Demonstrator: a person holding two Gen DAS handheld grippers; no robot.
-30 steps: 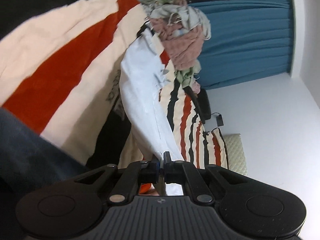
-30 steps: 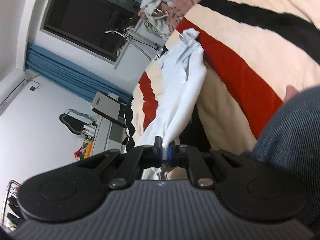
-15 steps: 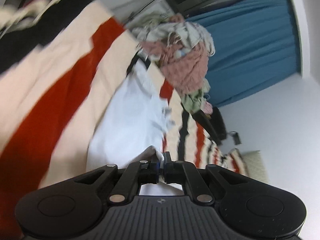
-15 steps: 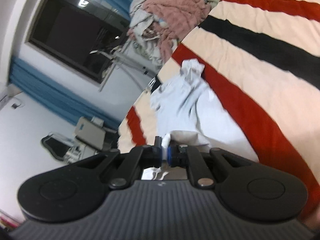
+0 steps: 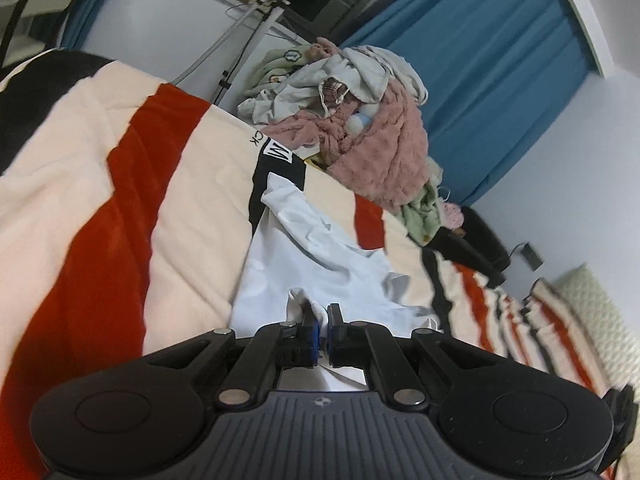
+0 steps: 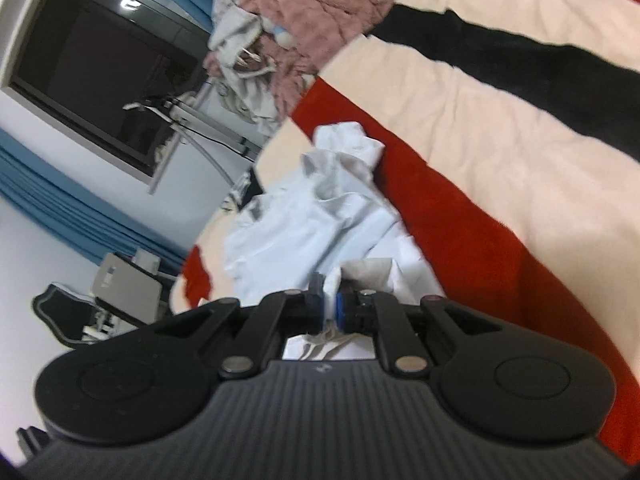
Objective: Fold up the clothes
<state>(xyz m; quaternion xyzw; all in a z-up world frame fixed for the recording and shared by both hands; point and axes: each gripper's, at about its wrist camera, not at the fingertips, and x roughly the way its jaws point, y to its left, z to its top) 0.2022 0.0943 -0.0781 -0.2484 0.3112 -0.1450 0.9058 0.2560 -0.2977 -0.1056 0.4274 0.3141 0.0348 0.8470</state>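
Note:
A pale blue-white garment lies spread and creased on a striped blanket of red, cream and black. My left gripper is shut on its near edge, with a fold of cloth bunched between the pads. In the right wrist view the same garment stretches away from me, and my right gripper is shut on another part of its near edge. The far end of the garment is crumpled.
A heap of unfolded clothes, with a pink fleece on top, sits at the far end of the bed; it also shows in the right wrist view. Blue curtains and a dark window stand behind. A cushion lies at the right.
The garment hung in the air between my grippers a second ago. Both grippers have come down and it now lies spread on the blanket, both grippers staying shut on it.

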